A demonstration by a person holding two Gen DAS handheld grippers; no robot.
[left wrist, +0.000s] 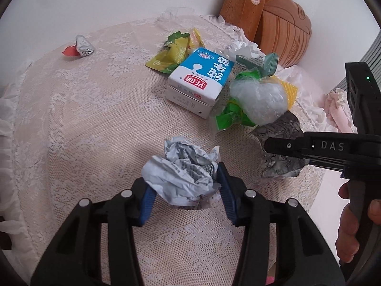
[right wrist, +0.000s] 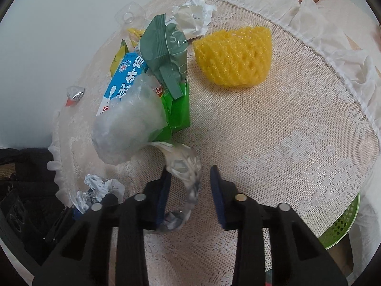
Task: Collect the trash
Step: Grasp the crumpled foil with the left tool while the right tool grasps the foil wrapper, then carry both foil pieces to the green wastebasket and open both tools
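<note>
Left fingers (left wrist: 184, 178): narrow, clamped on the crumpled paper (left wrist: 183, 164), which sits on the counter (left wrist: 71, 119) on my side of the milk carton (left wrist: 197, 81).
Left risk: the pads bite only the ball's near edge. A loose fold may tear or slip out on the lift.
Lace risk: the cloth is open mesh. A low pad could snag it and drag everything.
Carton text: red patch reads "光明". The big blue characters are upside down to me, probably "纯牛奶". Small print unreadable.
Pile risk: clear bag and green wrappers lean on the carton's right, so a bump would scatter them.
Right fingers (right wrist: 190, 174): narrow but not gripping. The foil wrapper (right wrist: 183, 166), near-right of the carton, touches one pad, with a gap at the other.
Right risk: lifting now likely leaves the foil behind or flicks it away.
Right body text: "DAS".
</note>
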